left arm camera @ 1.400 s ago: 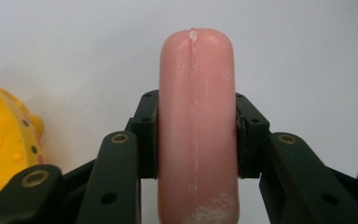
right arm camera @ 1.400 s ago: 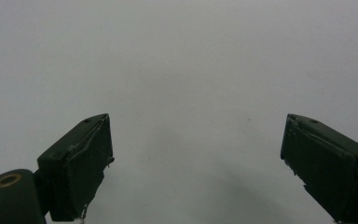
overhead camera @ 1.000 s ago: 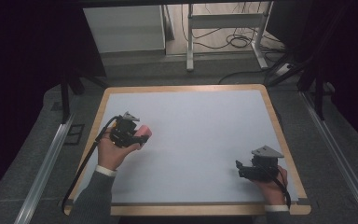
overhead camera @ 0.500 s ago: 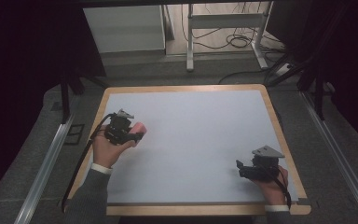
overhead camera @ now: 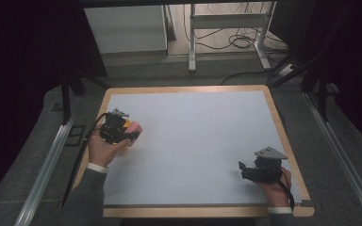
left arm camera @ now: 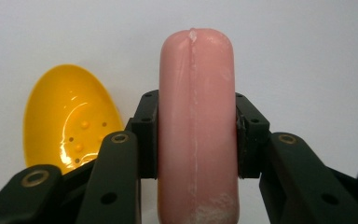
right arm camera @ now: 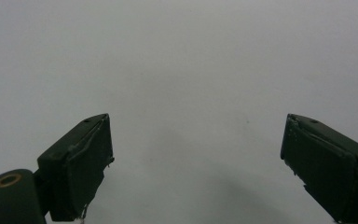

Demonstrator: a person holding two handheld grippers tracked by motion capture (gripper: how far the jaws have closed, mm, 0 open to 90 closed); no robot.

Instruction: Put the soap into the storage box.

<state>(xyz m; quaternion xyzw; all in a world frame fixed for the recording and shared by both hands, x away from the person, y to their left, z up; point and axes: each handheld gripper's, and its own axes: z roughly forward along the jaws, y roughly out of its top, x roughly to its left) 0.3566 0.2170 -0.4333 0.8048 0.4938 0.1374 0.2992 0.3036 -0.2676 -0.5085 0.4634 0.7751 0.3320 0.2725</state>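
A pink sausage-shaped piece [left arm camera: 196, 130] stands between the black jaws of my left gripper [left arm camera: 196, 135], whose pads press on both its sides. In the high view the left gripper [overhead camera: 131, 133] sits near the table's left edge with the pink sausage [overhead camera: 135, 128] at its tip. A glossy yellow oval dish [left arm camera: 70, 121] lies on the white surface just behind and left of the sausage; a sliver of the yellow dish [overhead camera: 128, 124] shows by the gripper. My right gripper [overhead camera: 243, 170] rests near the front right of the table, and in the right gripper view its jaws [right arm camera: 196, 163] stand wide open with nothing between them.
The white tabletop [overhead camera: 193, 136] has a wooden rim [overhead camera: 278, 122]. Metal rails [overhead camera: 47, 165] run along both sides of the table. A white cabinet [overhead camera: 125, 28] and a metal frame [overhead camera: 226, 23] with cables stand on the floor beyond the far edge.
My left hand has shifted left and slightly away, carrying the pink sausage toward the table's left edge. The right hand has stayed where it was.
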